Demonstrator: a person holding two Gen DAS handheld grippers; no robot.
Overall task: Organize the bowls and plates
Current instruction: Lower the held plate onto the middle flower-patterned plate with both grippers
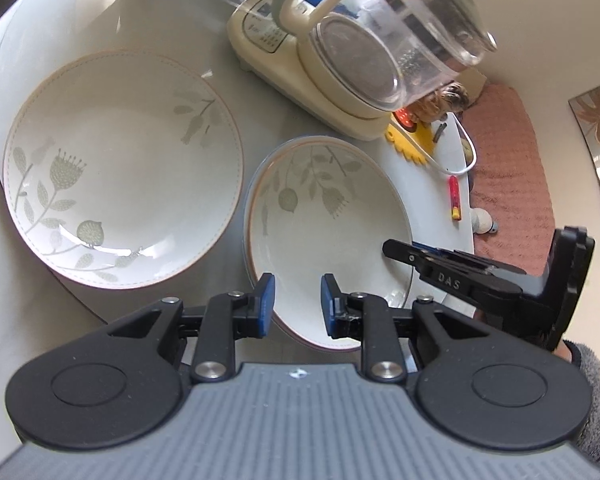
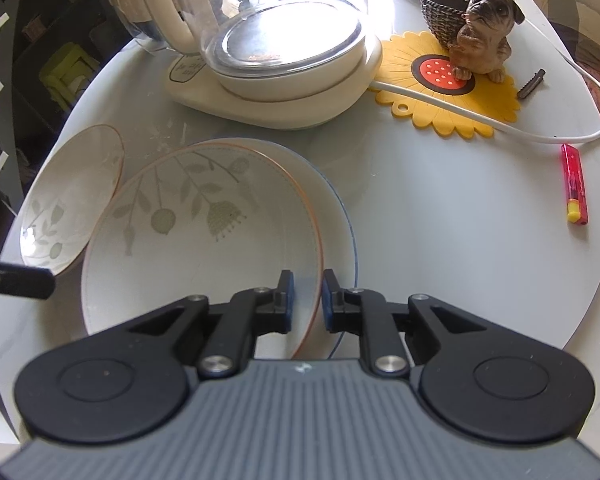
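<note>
Round white table, crowded at the far end with a kettle, dog figurine and lighter; stacking looks only partly done.

Ahead and left of my left gripper sits the lone floral bowl, apart from the pile and, I judge, yet to be gathered. My left gripper's blue pads stand apart, hanging over the near rim of the nested bowl and holding nothing. That bowl already rests in a blue-rimmed plate. My right gripper straddles the bowl's right-hand rim, one pad inside and one outside, narrowly spaced; whether they are actually pinching it I cannot tell.
</note>
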